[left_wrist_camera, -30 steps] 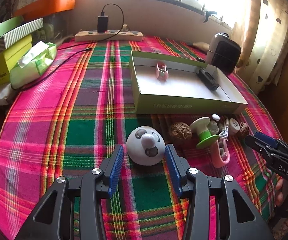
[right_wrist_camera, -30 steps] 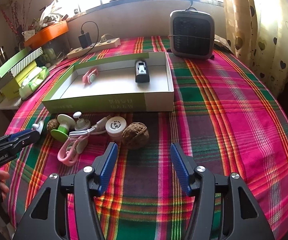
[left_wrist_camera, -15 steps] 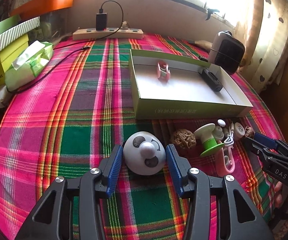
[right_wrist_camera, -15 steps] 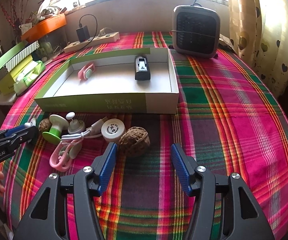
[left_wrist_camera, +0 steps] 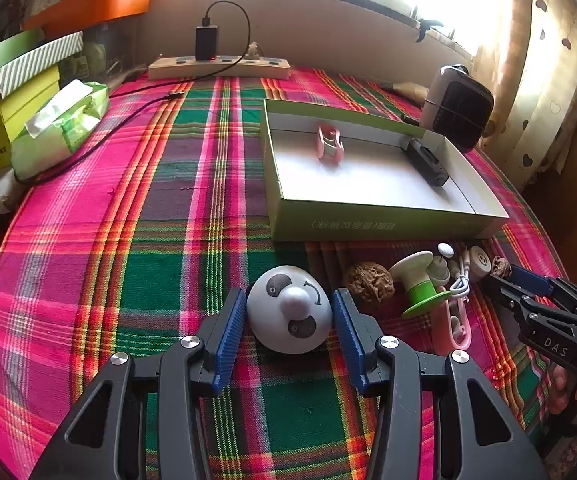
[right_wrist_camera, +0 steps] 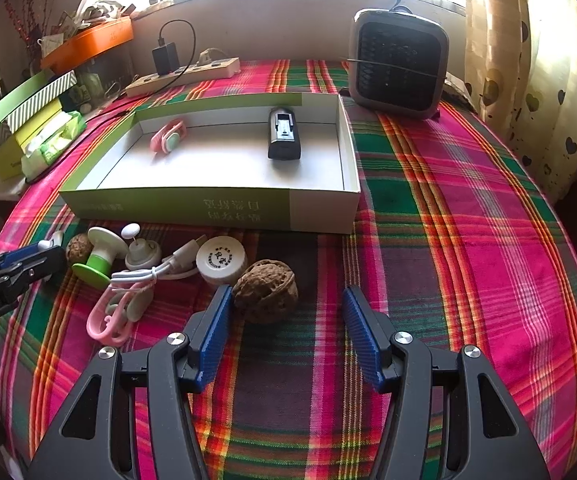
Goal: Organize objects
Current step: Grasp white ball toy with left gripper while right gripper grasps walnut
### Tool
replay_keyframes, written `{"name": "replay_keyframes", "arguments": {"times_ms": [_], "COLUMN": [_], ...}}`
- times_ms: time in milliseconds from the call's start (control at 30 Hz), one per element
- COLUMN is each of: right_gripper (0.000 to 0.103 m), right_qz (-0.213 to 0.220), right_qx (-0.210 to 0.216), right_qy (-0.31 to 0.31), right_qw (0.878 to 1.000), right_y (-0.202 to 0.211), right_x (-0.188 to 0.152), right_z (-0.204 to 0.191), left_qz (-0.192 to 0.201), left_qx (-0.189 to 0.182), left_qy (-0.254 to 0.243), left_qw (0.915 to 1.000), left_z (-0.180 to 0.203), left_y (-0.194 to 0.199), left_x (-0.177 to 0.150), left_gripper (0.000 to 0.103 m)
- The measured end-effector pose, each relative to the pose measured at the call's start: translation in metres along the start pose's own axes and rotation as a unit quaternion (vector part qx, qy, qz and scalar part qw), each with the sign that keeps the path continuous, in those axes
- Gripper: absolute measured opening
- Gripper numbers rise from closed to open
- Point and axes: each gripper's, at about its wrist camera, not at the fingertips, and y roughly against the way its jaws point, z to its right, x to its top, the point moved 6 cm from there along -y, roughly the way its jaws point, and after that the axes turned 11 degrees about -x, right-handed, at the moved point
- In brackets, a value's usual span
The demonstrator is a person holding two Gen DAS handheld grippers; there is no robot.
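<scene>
Panda toy sits on the plaid cloth, right between the blue pads of the left gripper. The pads are spread, one on each side of the toy and very close to it. I cannot tell if they touch it.

To the left of the toy the cloth is bare all the way to the edge. Far left, by the wall, are stacked boxes and a tissue pack.

To the right of the toy lies a walnut, then a green spool, a pink clip and a white cord, all packed close together.

Behind them is the tray. It holds a pink clip on its left and a black box nearer its right. Most of its floor is bare.

The right gripper is spread wide. A second walnut lies just inside its left pad, with room on the other side. A white cap is beside that walnut.

Right of the tray the cloth is open to the edge. A heater stands at the back.
</scene>
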Motion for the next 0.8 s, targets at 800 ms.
{"name": "replay_keyframes", "arguments": {"times_ms": [800], "right_gripper": [0.033], "right_qz": [0.005], "right_qx": [0.012], "right_qy": [-0.005], "right_qw": [1.000], "right_y": [0.0016], "right_x": [0.0006], "right_z": [0.0001], "left_qz": [0.000], "left_qx": [0.007], "left_qy": [-0.003], "left_qw": [1.0000], "left_z": [-0.0006], "left_y": [-0.0001], "left_x": [-0.0002], "left_gripper": [0.042]}}
